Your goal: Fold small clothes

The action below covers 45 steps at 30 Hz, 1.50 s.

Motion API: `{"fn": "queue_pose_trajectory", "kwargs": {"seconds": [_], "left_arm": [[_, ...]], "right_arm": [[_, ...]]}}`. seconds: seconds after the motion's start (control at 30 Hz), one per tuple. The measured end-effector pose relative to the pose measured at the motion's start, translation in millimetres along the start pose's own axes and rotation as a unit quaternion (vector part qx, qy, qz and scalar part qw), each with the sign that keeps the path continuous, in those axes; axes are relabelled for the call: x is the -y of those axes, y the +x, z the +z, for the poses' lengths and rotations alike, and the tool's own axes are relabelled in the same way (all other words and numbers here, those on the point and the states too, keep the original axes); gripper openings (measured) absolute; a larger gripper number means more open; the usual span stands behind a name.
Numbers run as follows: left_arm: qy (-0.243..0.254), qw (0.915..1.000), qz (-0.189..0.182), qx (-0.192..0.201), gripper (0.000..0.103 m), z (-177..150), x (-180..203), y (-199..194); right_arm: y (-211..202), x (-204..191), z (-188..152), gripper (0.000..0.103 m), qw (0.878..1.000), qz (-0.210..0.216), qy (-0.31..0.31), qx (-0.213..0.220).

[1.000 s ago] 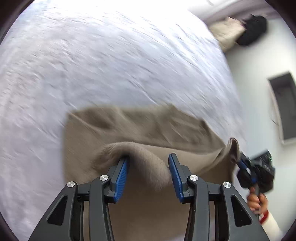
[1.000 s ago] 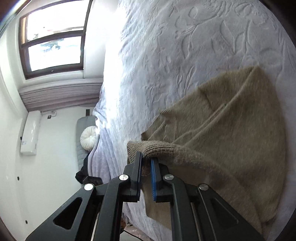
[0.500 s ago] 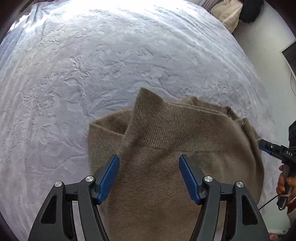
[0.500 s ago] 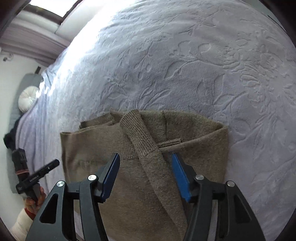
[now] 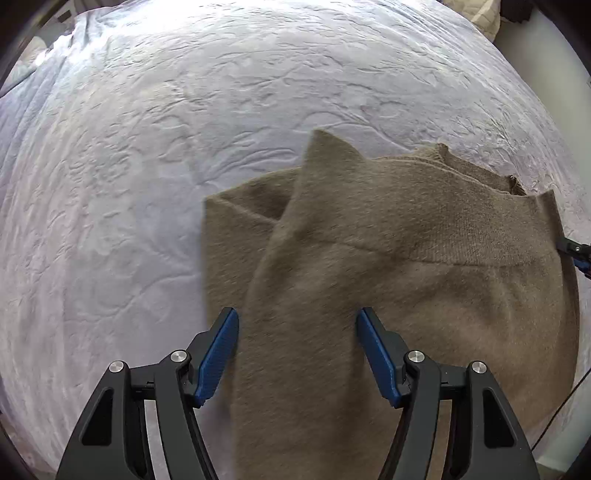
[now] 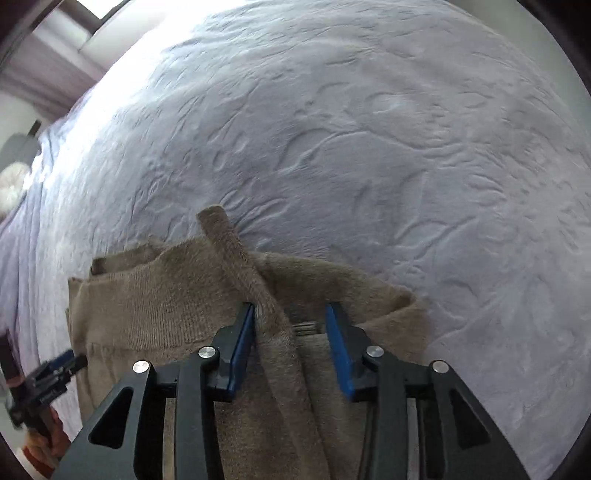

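A tan knitted sweater (image 5: pixel 388 266) lies folded on the pale lilac embossed bedspread (image 5: pixel 184 129). My left gripper (image 5: pixel 297 334) is open and empty above the sweater's left side. The sweater also shows in the right wrist view (image 6: pixel 166 306), with a ribbed sleeve cuff (image 6: pixel 225 240) laid across it and poking onto the bedspread (image 6: pixel 369 147). My right gripper (image 6: pixel 290 325) is open; the sleeve runs between its fingers next to the left pad (image 6: pixel 243 343). The other gripper's tip shows at the right edge of the left wrist view (image 5: pixel 576 254) and at the left edge of the right wrist view (image 6: pixel 51 373).
A beige bag (image 5: pixel 484 14) sits at the far right corner beyond the bed. A round white cushion (image 6: pixel 11 181) and curtain (image 6: pixel 44 66) are at the far left past the bed's edge.
Both grippers let go of the sweater's folded edge, opened and drew back. The sweater now lies folded on the bed, and the right gripper has moved closer over the sleeve.
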State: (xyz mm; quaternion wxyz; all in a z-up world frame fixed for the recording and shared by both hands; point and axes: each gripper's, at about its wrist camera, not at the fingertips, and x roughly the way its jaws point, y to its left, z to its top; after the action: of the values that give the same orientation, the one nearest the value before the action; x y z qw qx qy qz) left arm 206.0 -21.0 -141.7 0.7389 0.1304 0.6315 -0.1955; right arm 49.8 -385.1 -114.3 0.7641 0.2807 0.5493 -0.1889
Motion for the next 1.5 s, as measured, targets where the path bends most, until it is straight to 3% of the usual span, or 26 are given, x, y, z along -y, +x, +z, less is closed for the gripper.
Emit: {"fn": "queue_pose_trajectory", "kwargs": {"seconds": [0.13,0.27,0.37,0.5,0.53,0.57,0.6,0.93,1.1,1.43,1.5], "left_arm": [[-0.007,0.9998,0.02,0.001,0.068,-13,-19,-13],[-0.012,0.9996,0.025,-0.004,0.068,-35,-31,-25],[-0.02,0.9995,0.014,-0.018,0.068,-57,-34,-26],[-0.003,0.9975,0.05,-0.049,0.068,-91,-39,-6],[0.0,0.9972,0.053,-0.052,0.072,-97,-42,-3],[0.0,0.997,0.057,-0.054,0.082,-103,-45,0],[-0.004,0.9965,0.064,-0.053,0.085,-110,-51,0],[-0.017,0.9963,0.059,-0.059,0.085,-145,-73,-20],[-0.019,0.9965,0.052,-0.063,0.085,-173,-56,-31],[-0.036,0.9975,0.018,-0.057,0.085,-206,-56,-73],[-0.037,0.9978,0.011,-0.054,0.085,-204,-59,-78]], "right_arm": [[-34,21,-12,0.043,0.999,-0.015,0.024,0.034],[-61,11,-39,0.043,0.999,0.039,-0.017,0.034],[-58,-4,-72,0.043,0.995,0.094,-0.036,-0.009],[-33,-2,-111,0.042,0.995,0.065,-0.04,-0.062],[-30,6,-120,0.042,0.996,0.06,-0.031,-0.066],[-31,12,-125,0.042,0.996,0.062,-0.023,-0.062],[-36,17,-130,0.042,0.996,0.063,-0.017,-0.056],[-64,33,-157,0.043,0.997,0.04,0.005,-0.066],[-74,32,-170,0.043,0.997,0.037,0.017,-0.071],[-75,10,-193,0.043,0.995,0.045,0.022,-0.088],[-73,4,-196,0.049,0.994,0.046,0.019,-0.093]]}}
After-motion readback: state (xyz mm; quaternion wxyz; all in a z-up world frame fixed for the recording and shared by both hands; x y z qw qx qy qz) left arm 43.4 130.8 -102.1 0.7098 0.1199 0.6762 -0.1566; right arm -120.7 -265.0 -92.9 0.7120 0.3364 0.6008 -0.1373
